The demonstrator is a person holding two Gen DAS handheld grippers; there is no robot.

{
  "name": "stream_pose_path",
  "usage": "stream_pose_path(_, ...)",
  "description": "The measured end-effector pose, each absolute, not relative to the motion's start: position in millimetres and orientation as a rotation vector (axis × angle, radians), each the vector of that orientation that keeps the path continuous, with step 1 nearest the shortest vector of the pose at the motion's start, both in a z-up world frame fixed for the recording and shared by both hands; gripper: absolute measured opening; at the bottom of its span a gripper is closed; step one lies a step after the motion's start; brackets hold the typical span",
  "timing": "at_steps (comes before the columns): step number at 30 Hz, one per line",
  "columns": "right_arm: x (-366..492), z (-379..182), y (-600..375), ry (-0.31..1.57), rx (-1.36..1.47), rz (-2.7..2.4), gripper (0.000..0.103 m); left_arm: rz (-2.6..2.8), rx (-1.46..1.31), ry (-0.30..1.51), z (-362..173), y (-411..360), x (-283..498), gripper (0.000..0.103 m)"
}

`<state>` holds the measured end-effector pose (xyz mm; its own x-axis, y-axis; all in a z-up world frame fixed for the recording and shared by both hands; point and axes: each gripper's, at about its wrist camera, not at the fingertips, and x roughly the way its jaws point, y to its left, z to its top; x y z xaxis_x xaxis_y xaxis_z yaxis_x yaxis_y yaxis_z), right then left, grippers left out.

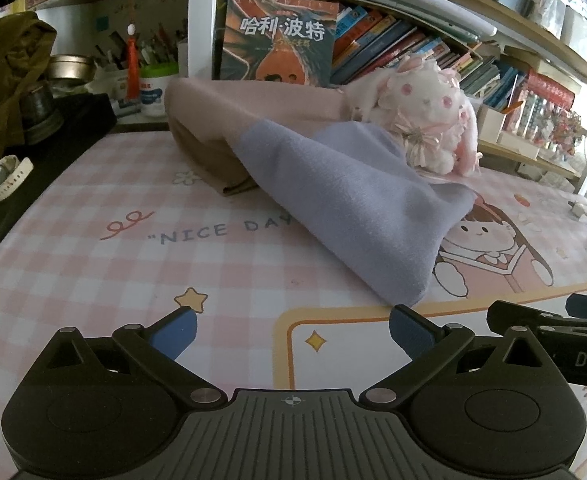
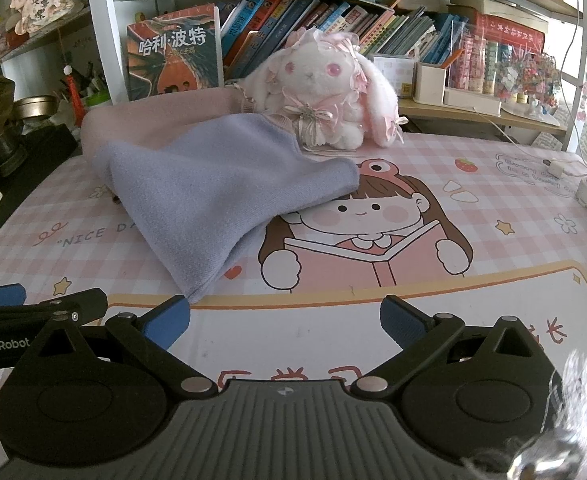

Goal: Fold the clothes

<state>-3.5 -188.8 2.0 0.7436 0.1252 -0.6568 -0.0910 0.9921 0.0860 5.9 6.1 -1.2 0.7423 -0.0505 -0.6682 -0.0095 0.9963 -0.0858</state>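
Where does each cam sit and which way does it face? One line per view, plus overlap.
Left wrist: on the left gripper, low over the desk mat, facing the lilac garment and bookshelf; own open fingers show, the right gripper pokes in at right.
Right wrist: on the right gripper, just right of the other, same heading; own open fingers show, the left gripper at left.
Shared: lilac garment, plush rabbit, pink cloth, desk mat.
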Motion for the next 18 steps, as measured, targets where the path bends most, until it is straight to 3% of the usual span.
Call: stream_pose_path(18,0,-4,-205,0.743,0.059,0.196,0.102,0.042,-0.088,0.745,0,-15,0,0.103)
